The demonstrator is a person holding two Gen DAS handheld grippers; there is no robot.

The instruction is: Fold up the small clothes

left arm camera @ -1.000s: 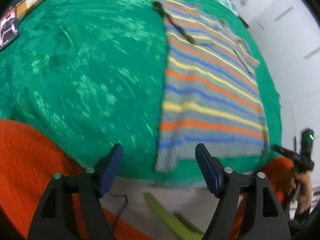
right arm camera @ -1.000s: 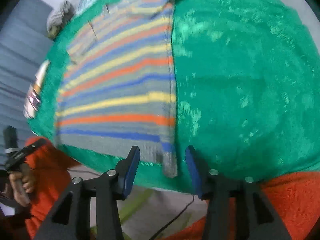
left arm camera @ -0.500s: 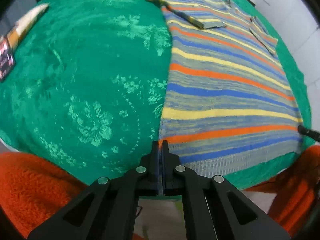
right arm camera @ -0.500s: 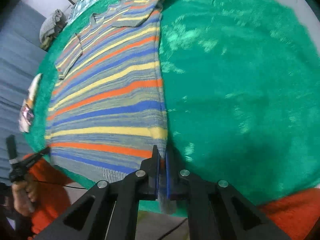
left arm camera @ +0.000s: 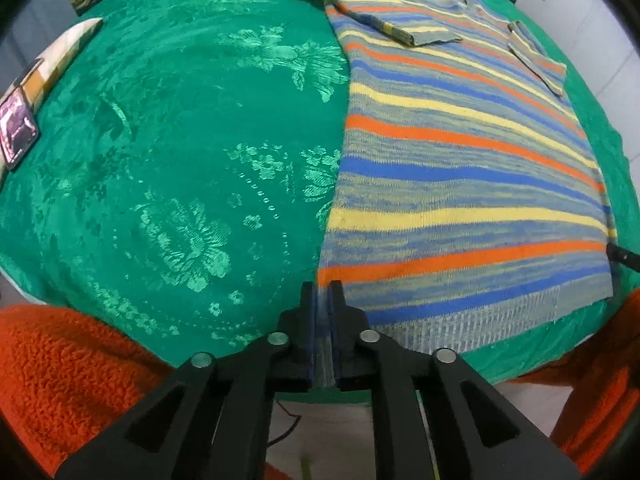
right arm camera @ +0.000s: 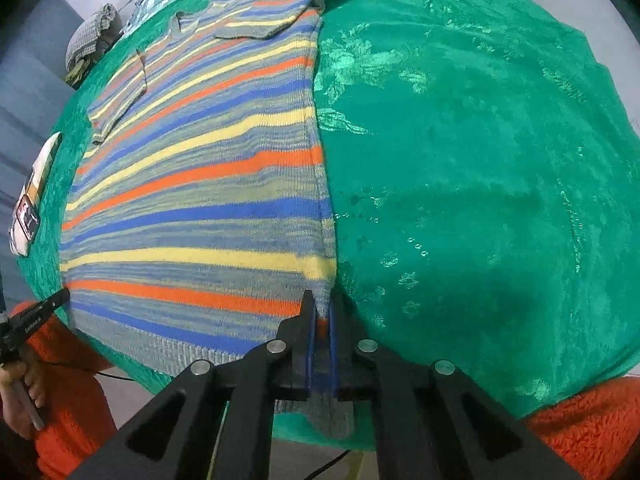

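Note:
A striped knit sweater [left arm camera: 460, 168] in grey, blue, orange and yellow lies flat on the green patterned tablecloth [left arm camera: 160, 140], sleeves folded in over its chest at the far end. My left gripper [left arm camera: 322, 300] pinches the sweater's near left hem corner; knit fabric shows between its blue pads while the jaws ease open slightly. In the right wrist view the same sweater [right arm camera: 200, 200] fills the left half. My right gripper [right arm camera: 322, 308] clamps the near right hem corner, fabric between the pads, jaws likewise easing open a little.
A printed booklet [left arm camera: 24, 120] lies at the cloth's left edge. Folded clothes [right arm camera: 92, 36] are piled at the far end. Orange fleece sleeves [left arm camera: 60, 380] frame the near table edge. Bare green cloth [right arm camera: 480, 160] spreads to the sweater's right.
Both grippers came down from open above the near hem and closed on the sweater's two near corners. The sweater now looks closer in both views.

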